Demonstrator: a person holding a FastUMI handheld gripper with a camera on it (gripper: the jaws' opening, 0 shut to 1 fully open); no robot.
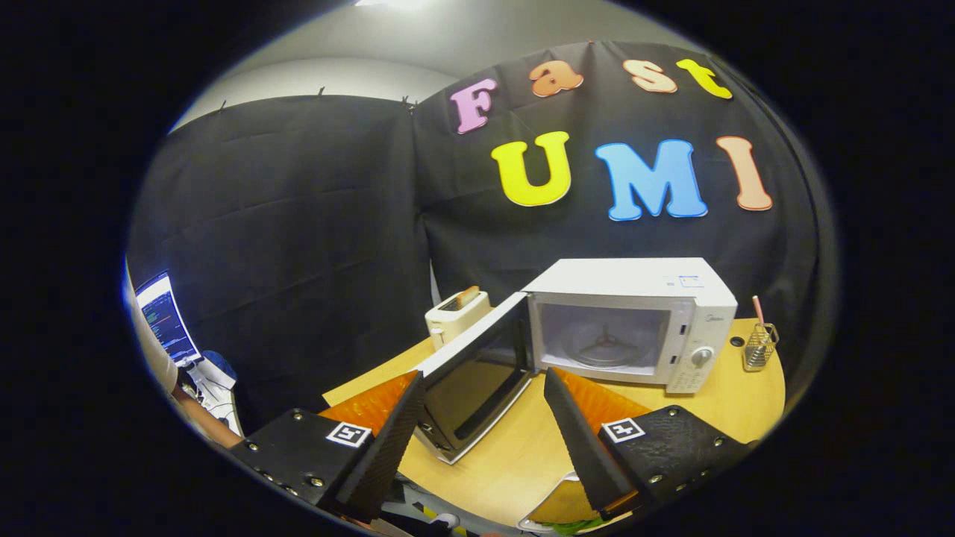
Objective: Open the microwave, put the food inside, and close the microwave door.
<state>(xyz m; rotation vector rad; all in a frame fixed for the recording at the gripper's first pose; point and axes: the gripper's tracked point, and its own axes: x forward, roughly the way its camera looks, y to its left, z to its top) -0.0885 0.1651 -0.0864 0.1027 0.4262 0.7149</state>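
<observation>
We find the microwave (630,321) on the table (515,455), its door (477,388) swung wide, cavity ready. The gripper (485,414) stands spread and empty before it. Food (563,511) waits below the fingers, ready for pickup.

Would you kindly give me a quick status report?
Hand-held gripper open, holding nothing. Microwave door swung open, cavity empty. Food plate below fingers, not loaded.

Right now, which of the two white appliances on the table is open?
The microwave: its door is swung wide toward the open gripper. The toaster, behind the door, has no door, just bread sticking up from its slot.
</observation>
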